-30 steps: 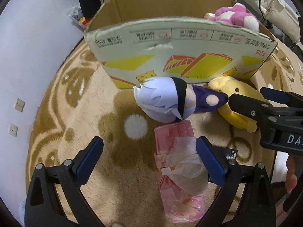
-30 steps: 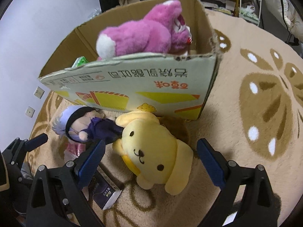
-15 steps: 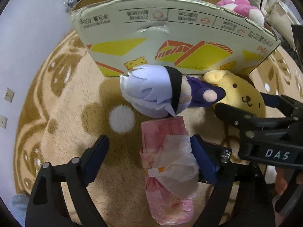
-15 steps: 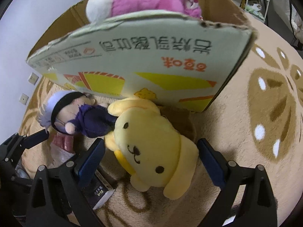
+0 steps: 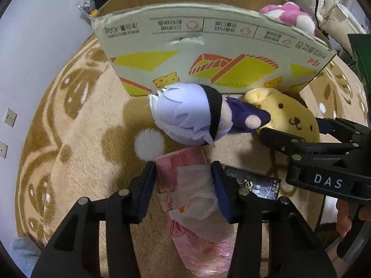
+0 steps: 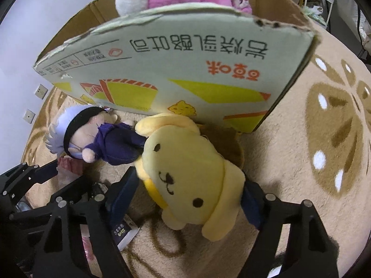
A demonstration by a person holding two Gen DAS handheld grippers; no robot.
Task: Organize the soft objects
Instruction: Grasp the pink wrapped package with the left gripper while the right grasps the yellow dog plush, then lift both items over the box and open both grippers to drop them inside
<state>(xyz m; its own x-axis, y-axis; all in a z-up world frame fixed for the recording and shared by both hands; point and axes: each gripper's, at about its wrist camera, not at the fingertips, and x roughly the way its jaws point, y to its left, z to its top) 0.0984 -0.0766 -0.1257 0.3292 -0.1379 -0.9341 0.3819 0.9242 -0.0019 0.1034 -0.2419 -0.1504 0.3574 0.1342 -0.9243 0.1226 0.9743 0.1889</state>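
Having just closed, left hand-held gripper (image 5: 183, 185) pinches tissue pack (image 5: 192, 199); right (image 6: 192, 192) clamps yellow plush (image 6: 190, 173).

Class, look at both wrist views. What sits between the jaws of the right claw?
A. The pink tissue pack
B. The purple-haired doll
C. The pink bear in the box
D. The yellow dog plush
D: in the right wrist view the right claw has just been closing, and its blue pads sit at either side of the yellow dog plush; the left claw straddles the pink tissue pack.

Patterned beige rug (image 6: 324, 139) meets a pale wall (image 5: 34, 46), perhaps with sockets (image 5: 10, 117).
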